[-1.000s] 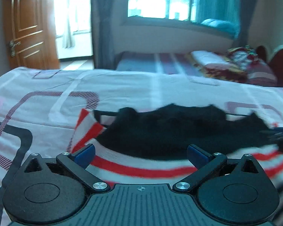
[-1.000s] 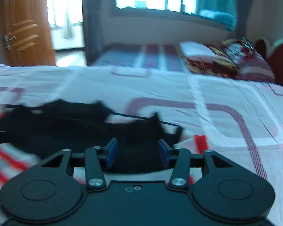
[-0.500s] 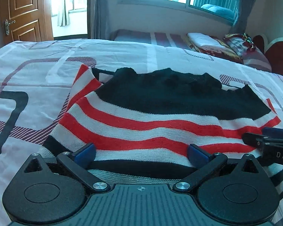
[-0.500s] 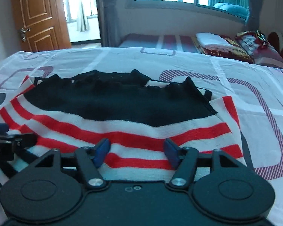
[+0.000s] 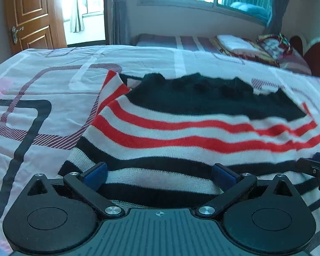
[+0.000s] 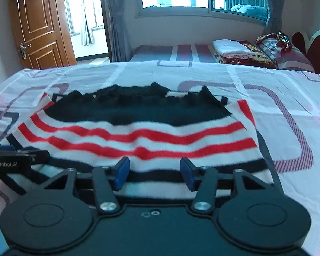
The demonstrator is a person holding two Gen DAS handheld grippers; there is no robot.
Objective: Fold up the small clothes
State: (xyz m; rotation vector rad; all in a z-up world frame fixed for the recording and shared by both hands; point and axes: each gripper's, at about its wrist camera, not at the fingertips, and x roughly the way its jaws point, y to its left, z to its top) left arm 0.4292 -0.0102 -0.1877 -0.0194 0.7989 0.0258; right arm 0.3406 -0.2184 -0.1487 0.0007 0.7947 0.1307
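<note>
Striped sweater (image 5: 181, 132) now lies flat on the bed (image 5: 42, 89); both tongs (image 5: 159, 173) (image 6: 153, 173) gape empty over its near hem, right's just narrowed, ready to fold.

The sweater (image 6: 138, 132) is black with red, white and black stripes. The bedsheet (image 6: 288, 111) is pale pink-white with maroon-striped and dark rounded outlines.

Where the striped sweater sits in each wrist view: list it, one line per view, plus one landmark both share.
Left wrist: striped sweater fills the centre and right, spread on the bedsheet.
Right wrist: striped sweater lies centre-left, just beyond the open jaws.
Shared landmark: the wooden door, upper left.
</note>
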